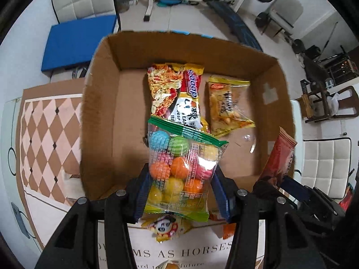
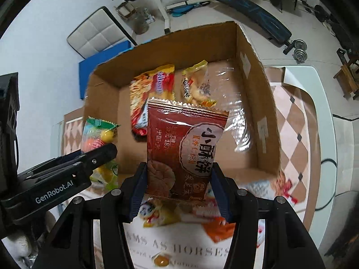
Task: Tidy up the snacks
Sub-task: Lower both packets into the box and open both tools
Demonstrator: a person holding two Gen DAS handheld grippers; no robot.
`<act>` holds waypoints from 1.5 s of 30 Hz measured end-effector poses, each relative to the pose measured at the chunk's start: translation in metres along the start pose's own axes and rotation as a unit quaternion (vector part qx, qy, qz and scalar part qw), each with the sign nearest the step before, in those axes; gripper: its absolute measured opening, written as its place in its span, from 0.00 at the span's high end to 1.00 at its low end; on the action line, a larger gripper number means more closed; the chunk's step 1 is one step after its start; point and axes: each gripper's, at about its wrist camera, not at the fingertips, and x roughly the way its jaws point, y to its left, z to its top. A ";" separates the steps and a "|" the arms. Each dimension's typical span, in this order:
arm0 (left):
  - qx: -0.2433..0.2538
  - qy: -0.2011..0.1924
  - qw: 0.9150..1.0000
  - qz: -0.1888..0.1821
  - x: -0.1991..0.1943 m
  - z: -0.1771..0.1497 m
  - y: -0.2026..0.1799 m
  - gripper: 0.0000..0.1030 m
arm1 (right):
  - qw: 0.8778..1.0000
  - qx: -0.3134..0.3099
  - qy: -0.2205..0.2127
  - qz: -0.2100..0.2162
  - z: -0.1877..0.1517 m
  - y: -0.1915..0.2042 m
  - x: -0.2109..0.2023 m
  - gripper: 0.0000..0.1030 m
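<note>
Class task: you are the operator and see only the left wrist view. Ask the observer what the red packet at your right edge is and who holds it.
Operator: What is the red packet by the box's right wall?
Observer: A dark red foil biscuit packet with a round biscuit printed at its lower left.
Operator: Is it gripped?
Observer: Yes, the right tongs are shut on its lower end, above the open brown cardboard box.
Operator: How does my clear bag of coloured gumballs sit?
Observer: The left tongs hold it at the box's near-left corner, seen from the right wrist.
</note>
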 end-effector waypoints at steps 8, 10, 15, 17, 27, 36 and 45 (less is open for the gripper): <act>-0.013 0.050 0.999 0.006 0.049 0.009 0.004 0.53 | 0.999 -0.014 0.037 -0.032 0.011 -0.007 0.049 0.44; -0.014 0.059 0.998 0.007 0.057 0.010 0.005 0.53 | 0.998 -0.017 0.046 -0.035 0.011 -0.009 0.060 0.44; -0.011 0.074 0.997 0.008 0.070 0.007 0.005 0.52 | 0.997 -0.024 0.064 -0.043 0.011 -0.013 0.079 0.44; -0.006 0.080 0.997 0.014 0.074 0.007 0.005 0.52 | 0.996 -0.027 0.071 -0.042 0.011 -0.013 0.085 0.44; -0.012 0.088 0.996 0.015 0.081 0.008 0.008 0.41 | 0.992 -0.043 0.109 -0.044 0.017 -0.013 0.103 0.18; -0.021 0.062 0.998 0.012 0.056 0.009 0.016 0.12 | 0.992 -0.050 0.090 -0.078 0.019 -0.011 0.086 0.10; -0.006 -0.014 1.000 0.014 -0.001 -0.005 0.006 0.12 | 0.994 -0.050 0.019 -0.093 0.007 -0.009 0.027 0.07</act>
